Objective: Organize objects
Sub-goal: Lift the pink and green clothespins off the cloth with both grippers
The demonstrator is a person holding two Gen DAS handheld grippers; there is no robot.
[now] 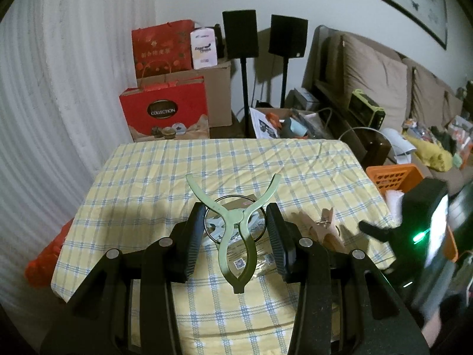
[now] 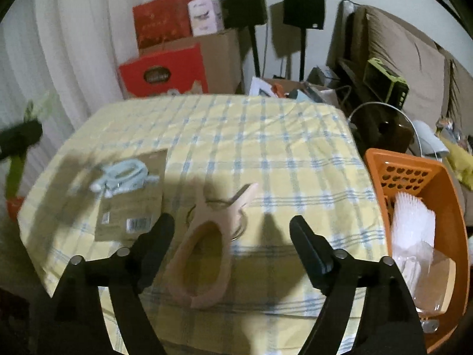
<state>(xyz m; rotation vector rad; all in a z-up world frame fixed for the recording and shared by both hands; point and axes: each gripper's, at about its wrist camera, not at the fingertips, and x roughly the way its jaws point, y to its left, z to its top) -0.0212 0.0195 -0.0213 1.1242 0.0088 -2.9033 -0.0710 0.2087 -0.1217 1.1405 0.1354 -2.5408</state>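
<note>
My left gripper (image 1: 236,216) is shut on a pale green plastic clamp (image 1: 235,227) and holds it above the yellow plaid tablecloth (image 1: 177,171), its prongs pointing away. Under it lies a brown card pack with a light blue cable (image 2: 124,174). A beige clamp (image 2: 207,245) lies on the cloth between the open fingers of my right gripper (image 2: 232,227), which hovers over it without touching. The beige clamp also shows in the left wrist view (image 1: 322,227). An orange basket (image 2: 443,177) stands at the table's right edge.
The basket holds white plastic ware (image 2: 411,222). Red gift bags (image 1: 165,109) and a cardboard box (image 1: 218,88) stand behind the table, with two black speakers on stands (image 1: 241,34). A cluttered brown sofa (image 1: 384,82) is at the right.
</note>
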